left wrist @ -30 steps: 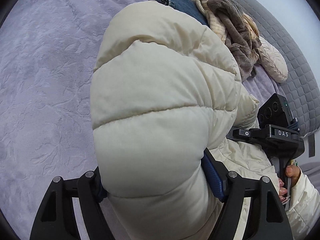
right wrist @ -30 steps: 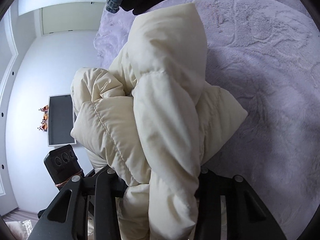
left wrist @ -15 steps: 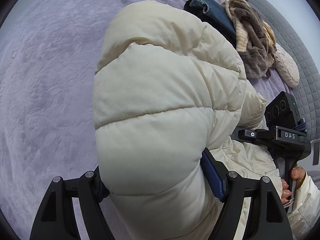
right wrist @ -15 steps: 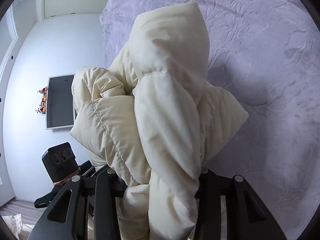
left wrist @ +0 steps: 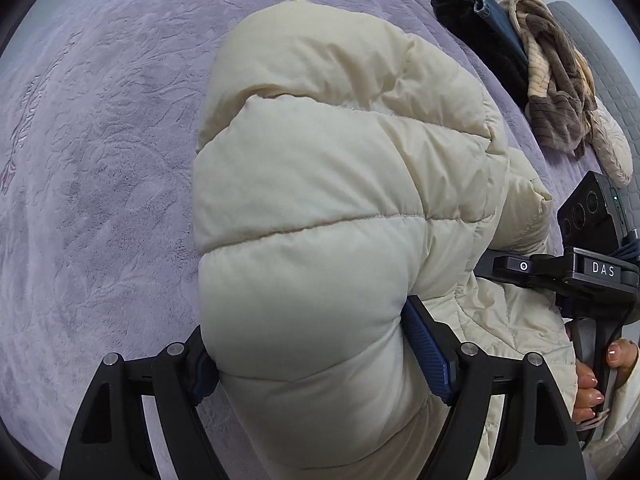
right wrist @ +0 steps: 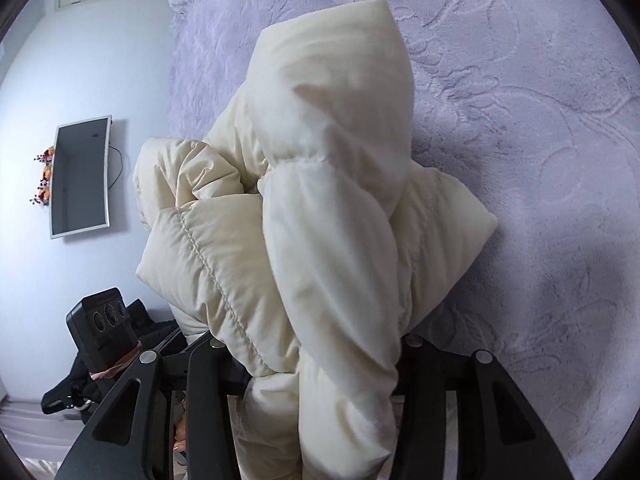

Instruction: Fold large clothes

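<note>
A cream puffer jacket [left wrist: 320, 200] hangs bunched above the lilac bed cover [left wrist: 100, 160], held from both ends. My left gripper [left wrist: 312, 356] points steeply down. Its jaws are easing open, though the blue pad [left wrist: 424, 344] still presses into a thick quilted fold. In the right wrist view the jacket [right wrist: 332, 220] fills the middle. My right gripper [right wrist: 314, 342] has a bundled fold between its fingers. Its jaws are opening, and the fabric is still pinched and lifted. The fingertips are buried in fabric. The right gripper's body [left wrist: 580, 272] shows in a person's hand [left wrist: 592, 384].
A pile of clothes lies at the bed's far right: dark jeans [left wrist: 480, 12] and a brown and cream garment [left wrist: 556, 96], next to a cream pillow [left wrist: 612, 148] and a grey quilted headboard [left wrist: 608, 80]. A wall-mounted screen [right wrist: 80, 176] hangs beyond the bed edge.
Both grippers carried the jacket across the bed. The clothes pile slid toward the right edge in the left wrist view, and the jeans left the right wrist view. The right fingers stand slightly wider.
</note>
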`<state>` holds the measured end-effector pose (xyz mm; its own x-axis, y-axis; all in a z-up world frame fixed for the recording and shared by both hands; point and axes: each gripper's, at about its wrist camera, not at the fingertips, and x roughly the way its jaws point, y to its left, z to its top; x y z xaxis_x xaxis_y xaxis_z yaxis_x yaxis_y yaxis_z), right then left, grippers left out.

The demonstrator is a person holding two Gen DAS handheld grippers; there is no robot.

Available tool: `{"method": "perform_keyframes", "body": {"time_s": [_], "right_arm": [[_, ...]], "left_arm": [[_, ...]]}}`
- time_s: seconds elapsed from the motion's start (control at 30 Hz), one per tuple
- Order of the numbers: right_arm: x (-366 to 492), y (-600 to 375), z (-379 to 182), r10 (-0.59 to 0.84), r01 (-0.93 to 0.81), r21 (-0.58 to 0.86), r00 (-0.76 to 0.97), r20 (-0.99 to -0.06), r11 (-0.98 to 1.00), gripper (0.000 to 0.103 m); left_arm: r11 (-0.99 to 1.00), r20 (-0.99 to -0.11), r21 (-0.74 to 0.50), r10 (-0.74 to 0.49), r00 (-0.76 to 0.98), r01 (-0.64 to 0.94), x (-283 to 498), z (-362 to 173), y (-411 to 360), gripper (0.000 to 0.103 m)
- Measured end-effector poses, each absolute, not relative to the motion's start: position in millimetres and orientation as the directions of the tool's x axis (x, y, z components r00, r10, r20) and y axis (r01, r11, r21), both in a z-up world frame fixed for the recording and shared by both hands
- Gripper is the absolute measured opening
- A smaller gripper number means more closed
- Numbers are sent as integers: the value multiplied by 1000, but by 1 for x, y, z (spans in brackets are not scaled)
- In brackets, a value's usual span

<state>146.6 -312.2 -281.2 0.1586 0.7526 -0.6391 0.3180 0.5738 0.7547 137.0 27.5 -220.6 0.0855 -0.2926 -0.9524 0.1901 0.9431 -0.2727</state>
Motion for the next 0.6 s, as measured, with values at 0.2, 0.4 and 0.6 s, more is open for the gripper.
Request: {"method": "perform_keyframes", "body": {"time_s": [0.2,0.4,0.6], "right_arm": [[159,-307,-262,683,327,681,127,-719,655,60],[158,-303,-219,579,306,590,137,-804,747,61],[165,-293,-157,395,238,437,206,-895,867,18]], "left_arm": [[948,-958,-256,-275,86,188,139,-227,22,86],[952,-960,-246,-265,88,182,143,-229,18,87],[956,-962,-237,-256,96,174,146,-233,1,88]]}}
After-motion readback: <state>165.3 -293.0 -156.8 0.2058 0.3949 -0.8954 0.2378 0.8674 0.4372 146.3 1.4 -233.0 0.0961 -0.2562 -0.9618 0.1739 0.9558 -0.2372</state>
